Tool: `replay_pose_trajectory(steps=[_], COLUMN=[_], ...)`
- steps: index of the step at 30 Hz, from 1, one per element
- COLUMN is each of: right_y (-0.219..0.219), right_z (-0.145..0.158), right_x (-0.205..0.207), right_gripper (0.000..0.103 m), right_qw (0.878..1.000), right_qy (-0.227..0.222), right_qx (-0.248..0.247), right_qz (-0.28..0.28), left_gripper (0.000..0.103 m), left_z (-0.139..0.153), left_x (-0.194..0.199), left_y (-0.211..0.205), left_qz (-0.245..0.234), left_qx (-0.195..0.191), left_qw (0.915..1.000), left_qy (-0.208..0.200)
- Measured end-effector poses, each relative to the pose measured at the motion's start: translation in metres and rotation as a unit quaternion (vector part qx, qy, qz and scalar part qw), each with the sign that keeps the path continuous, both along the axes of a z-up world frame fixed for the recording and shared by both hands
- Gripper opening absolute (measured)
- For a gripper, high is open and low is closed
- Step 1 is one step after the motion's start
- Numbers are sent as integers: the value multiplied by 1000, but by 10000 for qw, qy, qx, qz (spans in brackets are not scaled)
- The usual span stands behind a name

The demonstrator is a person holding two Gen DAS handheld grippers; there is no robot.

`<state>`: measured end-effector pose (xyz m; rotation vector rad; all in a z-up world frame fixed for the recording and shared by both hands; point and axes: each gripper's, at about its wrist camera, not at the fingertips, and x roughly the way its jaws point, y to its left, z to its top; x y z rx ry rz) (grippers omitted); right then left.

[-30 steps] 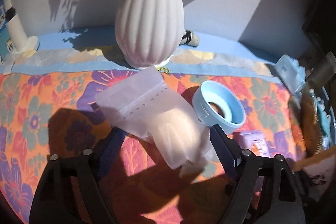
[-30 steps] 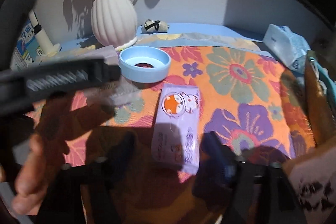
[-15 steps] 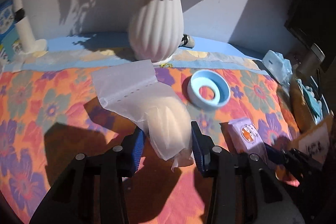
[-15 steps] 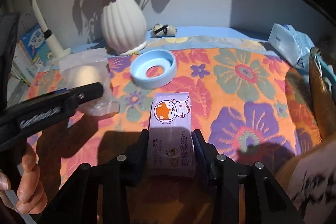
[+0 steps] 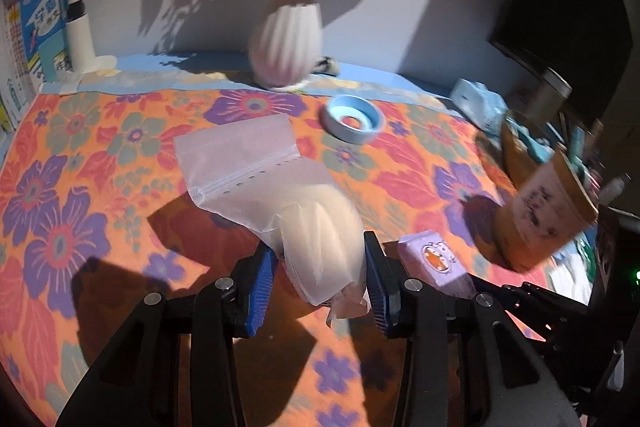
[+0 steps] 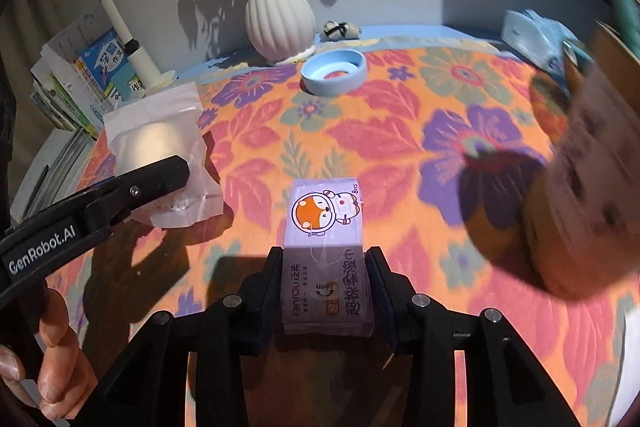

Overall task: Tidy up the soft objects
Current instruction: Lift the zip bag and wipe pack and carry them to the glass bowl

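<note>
Right wrist: tissue pack (image 6: 326, 259) clamped in hand-held gripper (image 6: 326, 291).

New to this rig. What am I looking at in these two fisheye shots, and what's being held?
No robot arm: a person carries a two-finger gripper in each hand, with a fisheye camera on each looking along its fingers.

Left wrist view: the left gripper is shut on a frosted zip bag with something pale and soft inside.

Right wrist view: the right gripper is shut on a purple tissue pack with a cartoon fox. The left gripper and the person's hand show at the left edge.

On the floral tablecloth: a blue ring, a ribbed white vase of flowers, and a brown basket, blurred, at right.
</note>
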<state>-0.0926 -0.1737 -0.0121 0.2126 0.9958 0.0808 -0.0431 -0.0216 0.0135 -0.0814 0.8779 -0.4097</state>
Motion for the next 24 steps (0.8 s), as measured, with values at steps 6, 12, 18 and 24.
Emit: replay_pose_trajectory(steps=[6,12,18,24], right_y=[-31,-59,-104,-137], right_z=[7,31,42,66], right_x=[-32,-76,-125,-157], right_gripper=[40,40,40,40], right_qw=[9967,9962,9908,9849], right_qy=[386,257,263,-20], right_qx=[595,422,426,287], right_qz=[-386,-719,-1258,-1710], left_gripper=[38,38,38,38], left_z=[12,18,16,27], left_x=[-43,-89,-131,-160], left_y=[-36,-73,-106,-147], left_qz=[-500,-1229,-1950,-2601], left_qx=[-118,-284,-347,-527], left_qw=[9986,9919,9802,9641], left_qy=[-157,-153,-47,-62])
